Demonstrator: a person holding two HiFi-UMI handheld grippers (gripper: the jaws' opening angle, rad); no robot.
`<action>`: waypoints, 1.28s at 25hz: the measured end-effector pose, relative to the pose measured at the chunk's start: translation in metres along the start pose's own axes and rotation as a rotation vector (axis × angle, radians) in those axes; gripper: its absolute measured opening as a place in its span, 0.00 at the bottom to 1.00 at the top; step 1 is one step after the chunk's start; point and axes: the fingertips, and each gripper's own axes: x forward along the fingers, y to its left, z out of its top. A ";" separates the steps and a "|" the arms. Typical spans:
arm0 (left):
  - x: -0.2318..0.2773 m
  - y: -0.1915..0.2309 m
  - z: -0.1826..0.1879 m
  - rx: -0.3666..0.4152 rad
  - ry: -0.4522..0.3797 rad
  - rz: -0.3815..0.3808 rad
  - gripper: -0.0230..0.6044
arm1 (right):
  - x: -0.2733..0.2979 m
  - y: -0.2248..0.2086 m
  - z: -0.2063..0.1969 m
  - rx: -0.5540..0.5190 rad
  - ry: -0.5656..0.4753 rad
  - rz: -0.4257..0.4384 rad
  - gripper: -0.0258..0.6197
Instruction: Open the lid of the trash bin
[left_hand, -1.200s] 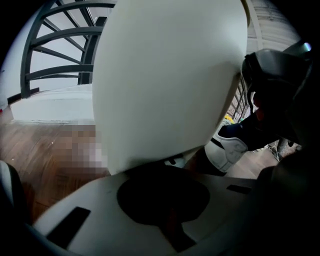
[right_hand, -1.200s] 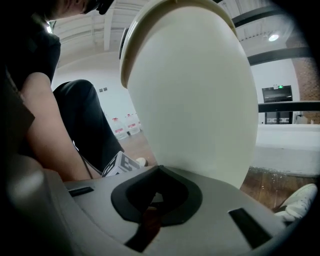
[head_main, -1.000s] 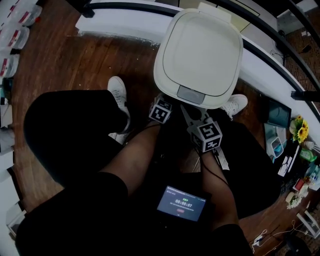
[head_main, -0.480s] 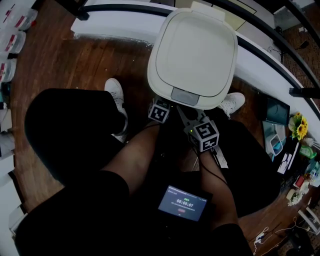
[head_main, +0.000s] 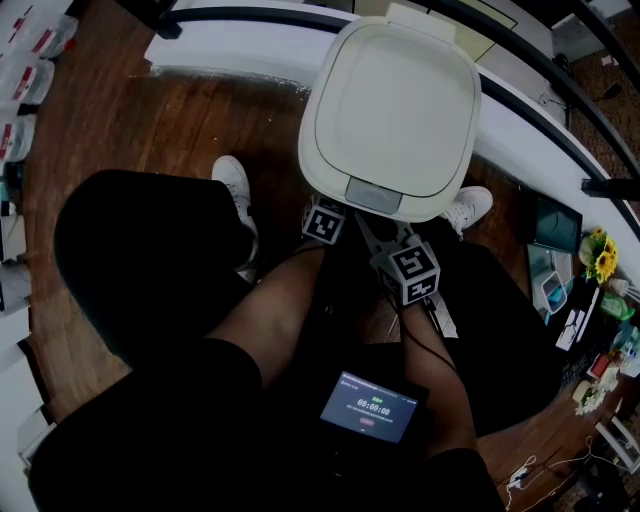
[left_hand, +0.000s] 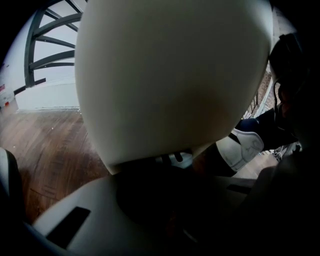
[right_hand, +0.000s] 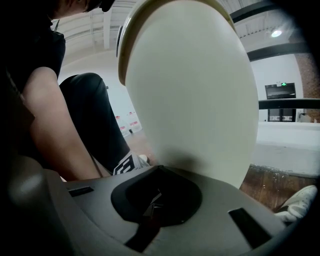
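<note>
Cream plastic bin lid (head_main: 390, 100) looks light and stiff; press grey tab (head_main: 372, 195) at 6 o'clock. Left gripper (head_main: 328, 208), right gripper (head_main: 372, 225): fingers closed, empty.

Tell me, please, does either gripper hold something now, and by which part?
Nothing is held. The left gripper and the right gripper are empty, close to the front wall of the trash bin, under its closed lid.

I see a dark plank floor (head_main: 150, 130) under a white curved ledge (head_main: 230, 45) topped by a black rail (head_main: 540, 75). Tubs (head_main: 22, 75) with red labels line the left edge. Yellow flowers (head_main: 603, 258) and small clutter sit at the right. The right gripper view gives me a brick wall (right_hand: 306, 95), a screen (right_hand: 280, 91) and one lit ceiling lamp (right_hand: 275, 33).
</note>
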 end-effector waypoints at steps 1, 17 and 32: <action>0.000 0.000 0.000 -0.003 0.000 -0.002 0.08 | 0.000 -0.001 0.000 0.002 0.000 -0.003 0.07; 0.004 0.000 -0.003 -0.008 0.021 0.000 0.08 | -0.002 -0.006 -0.006 0.022 0.004 -0.016 0.07; 0.009 -0.001 -0.006 -0.002 0.040 0.014 0.08 | -0.005 -0.014 -0.021 0.033 0.041 -0.028 0.07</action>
